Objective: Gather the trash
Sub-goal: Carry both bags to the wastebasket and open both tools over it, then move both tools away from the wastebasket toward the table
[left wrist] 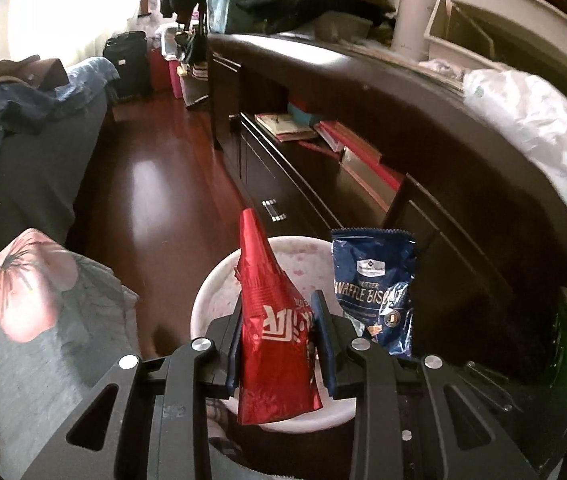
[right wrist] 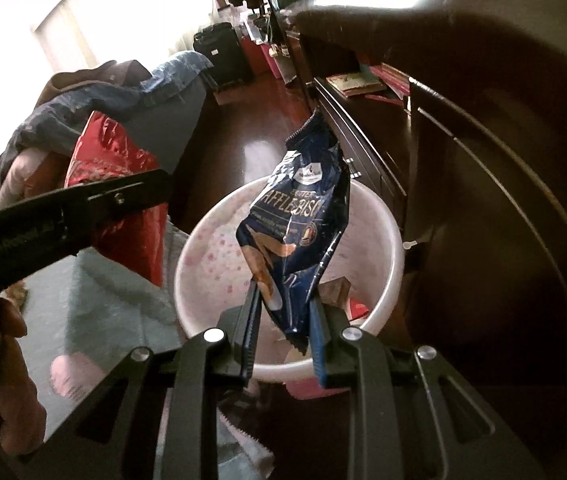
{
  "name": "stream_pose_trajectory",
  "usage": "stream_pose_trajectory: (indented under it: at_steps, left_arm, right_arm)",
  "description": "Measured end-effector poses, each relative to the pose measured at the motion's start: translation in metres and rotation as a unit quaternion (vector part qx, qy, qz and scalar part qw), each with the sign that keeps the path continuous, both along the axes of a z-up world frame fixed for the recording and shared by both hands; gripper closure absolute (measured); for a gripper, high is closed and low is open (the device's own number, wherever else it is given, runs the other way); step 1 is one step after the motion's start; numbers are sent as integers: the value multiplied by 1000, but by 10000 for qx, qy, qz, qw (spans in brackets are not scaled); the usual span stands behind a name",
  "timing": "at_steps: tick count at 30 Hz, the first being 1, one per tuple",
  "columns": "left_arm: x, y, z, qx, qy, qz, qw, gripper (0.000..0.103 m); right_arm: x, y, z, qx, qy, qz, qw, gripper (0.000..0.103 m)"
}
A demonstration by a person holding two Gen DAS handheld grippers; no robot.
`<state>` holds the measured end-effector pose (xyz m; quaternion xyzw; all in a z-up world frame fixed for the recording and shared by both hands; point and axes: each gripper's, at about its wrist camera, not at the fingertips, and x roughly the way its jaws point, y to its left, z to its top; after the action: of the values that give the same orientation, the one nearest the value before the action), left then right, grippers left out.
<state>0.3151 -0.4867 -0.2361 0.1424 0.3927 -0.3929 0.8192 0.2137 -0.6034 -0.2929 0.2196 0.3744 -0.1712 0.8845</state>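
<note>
- The left claw (left wrist: 279, 344) is clamped on a red foil wrapper (left wrist: 273, 328); the wrapper's long axis runs forward along the fingers, its narrow pointed end away from the camera, its wide end back toward the claw's base.
- The right claw (right wrist: 285, 320) grips a blue waffle-biscuit bag (right wrist: 297, 236) by its lower end; the bag's long axis rises away from the claw, tilting slightly right, with its crimped top edge farthest out.
- Both pieces of trash hang over the open mouth of a white bin (right wrist: 393, 248) with faint pink spots inside; scraps lie at its bottom.
- In the left wrist view the blue bag stands just right of the red wrapper, above the bin (left wrist: 203, 300).
- The bin stands on a glossy dark red wooden floor (left wrist: 151, 184), beside a long dark cabinet (left wrist: 423, 140) with books on an open shelf.
- A floral cushion (left wrist: 27, 292) lies to the left; clothes are heaped on a sofa (left wrist: 23, 148), and a black suitcase (left wrist: 127, 62) stands near the bright window.
</note>
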Motion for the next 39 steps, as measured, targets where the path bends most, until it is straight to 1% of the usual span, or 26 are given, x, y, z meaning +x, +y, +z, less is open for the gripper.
stream_pose_trajectory:
  at_steps: [1, 2, 3, 4, 6, 7, 8, 9, 12, 15, 19, 22, 23, 24, 25, 27, 32, 34, 39]
  left_arm:
    - [3, -3, -2, 29, -1, 5, 10000, 71]
    - [7, -6, -4, 41, -8, 27, 10000, 67]
    - [8, -5, -5, 34, -16, 47, 10000, 61]
    - [11, -6, -5, 23, -17, 69, 10000, 58]
    - [15, -6, -6, -26, 0, 88, 10000, 41]
    - [17, -5, -6, -59, 1, 121, 9999, 37]
    - [19, -5, -5, -77, -17, 152, 9999, 28]
    - [19, -5, -4, -86, -56, 182, 9998, 24]
    - [21, -3, -2, -49, -148, 239, 9996, 20]
    - [22, 2, 2, -90, -137, 314, 9994, 19]
    - [19, 14, 12, -164, -134, 418, 9989, 18]
    - [12, 28, 24, -285, -136, 483, 9983, 18]
    - [7, 35, 30, -346, -153, 517, 9979, 17]
    - [4, 42, 34, -386, -175, 546, 9976, 15]
    - [1, 46, 37, -413, -196, 570, 9973, 14]
    - [-6, 59, 46, -468, -256, 624, 9966, 14]
    - [-25, 94, 66, -552, -452, 814, 9941, 11]
    - [-33, 111, 75, -615, -521, 925, 9924, 9]
    - [-49, 162, 92, -867, -557, 1290, 9863, 6]
  right_arm:
    - [5, -2, -3, -21, 40, 6, 10000, 76]
    - [8, -4, -5, -44, 68, -4, 10000, 74]
    - [9, -5, -8, -50, 97, -37, 9999, 69]
    - [11, -7, -10, -34, 106, -60, 9999, 65]
    - [13, -13, -15, -36, 109, -65, 9999, 64]
    - [15, -14, -17, -43, 132, -74, 9999, 62]
    - [16, -15, -18, -22, 141, -83, 9999, 61]
    - [16, -16, -20, 12, 145, -76, 9999, 60]
    - [16, -12, -21, 39, 185, -45, 9998, 59]
    - [11, -10, -19, 68, 177, -40, 9998, 57]
    - [0, -5, -10, 148, 103, -76, 9998, 50]
    - [-12, 3, 1, 179, 22, -54, 9998, 48]
    - [-14, 5, 5, 172, -5, -49, 9998, 46]
    - [-17, 8, 9, 164, -39, -49, 9998, 43]
    - [-22, 14, 15, 151, -102, -49, 9998, 39]
    - [-28, 20, 23, 133, -179, -52, 9997, 35]
    - [-36, 48, 46, 76, -329, 37, 9994, 29]
    - [-40, 61, 55, 25, -369, 94, 9993, 25]
    - [-49, 97, 76, 16, -541, 293, 9981, 17]
